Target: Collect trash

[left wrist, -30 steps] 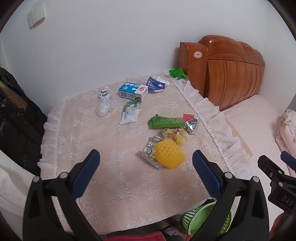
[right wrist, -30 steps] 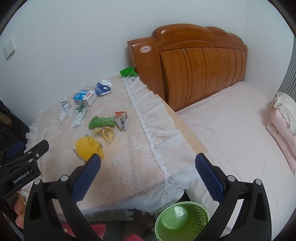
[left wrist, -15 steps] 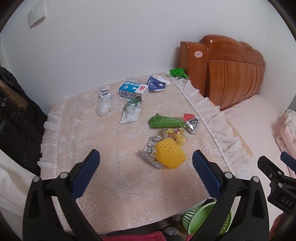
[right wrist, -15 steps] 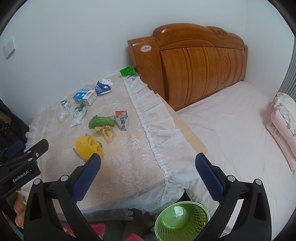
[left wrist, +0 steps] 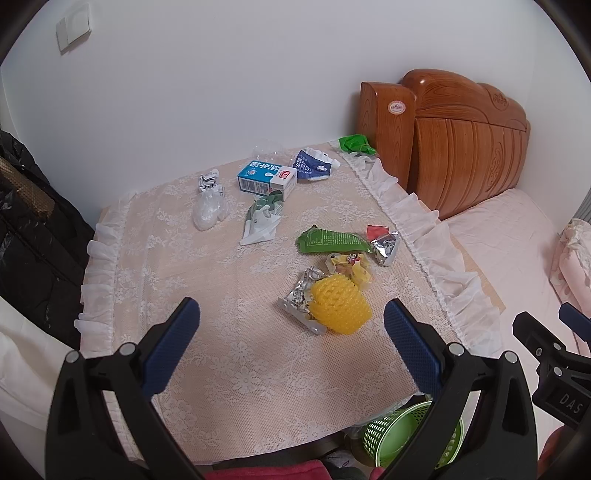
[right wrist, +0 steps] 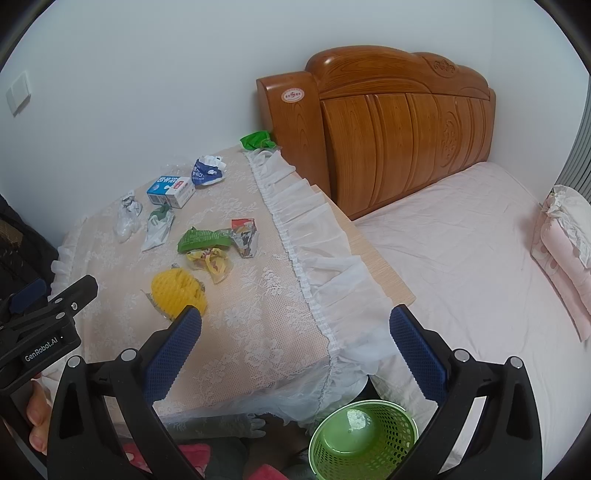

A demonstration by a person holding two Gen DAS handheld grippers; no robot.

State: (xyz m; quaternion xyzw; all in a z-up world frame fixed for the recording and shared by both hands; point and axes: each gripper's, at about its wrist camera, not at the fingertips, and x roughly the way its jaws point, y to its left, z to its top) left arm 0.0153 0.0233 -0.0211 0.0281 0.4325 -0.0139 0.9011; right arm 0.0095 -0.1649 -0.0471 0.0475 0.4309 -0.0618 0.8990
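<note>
Starting: trash [left wrist: 340, 310] is all lying on the worktop [left wrist: 221, 332]; green basket [right wrist: 364, 439] is holding almost nothing.
Hand-held grippers: left [left wrist: 291, 317] and right [right wrist: 295, 325] are both gaping wide, carrying nothing.

A home bedroom: a carved wooden headboard [right wrist: 388, 125] backs a bed [right wrist: 461, 258] with a pale pink sheet and folded bedding [right wrist: 565, 251], beside a bedside table under a frilled lace cloth [left wrist: 229, 325], with a light switch [left wrist: 73, 26] on the white wall

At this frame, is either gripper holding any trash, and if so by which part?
Nothing is held. The left gripper and right gripper are both open and empty; the yellow foam net lies untouched on the table.
</note>
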